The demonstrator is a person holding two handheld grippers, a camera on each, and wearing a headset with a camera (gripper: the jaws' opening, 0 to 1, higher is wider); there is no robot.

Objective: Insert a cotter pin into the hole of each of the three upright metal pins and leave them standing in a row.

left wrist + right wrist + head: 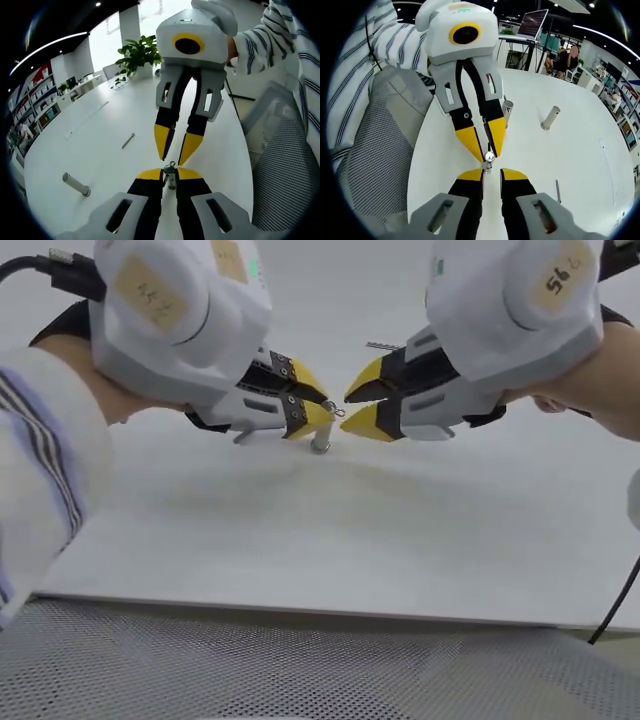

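Note:
An upright metal pin (321, 441) stands on the white table between both grippers. Its top carries a cotter pin (338, 412) whose loop points toward the right gripper. My left gripper (322, 408) comes in from the left, and its yellow fingertips (150, 174) are shut on the metal pin (171, 181). The right gripper (352, 408) faces it from the right, tips just short of the loop, jaws a little apart with nothing between them. In the right gripper view the pin's shiny top (489, 157) sits just beyond my own tips.
Two more metal pins (507, 111) (550, 117) stand behind the left gripper; one (245, 436) peeks out under it. Loose cotter pins (558, 191) (128, 140) lie on the table. The table's front edge (300, 608) runs near me, with a mesh chair below.

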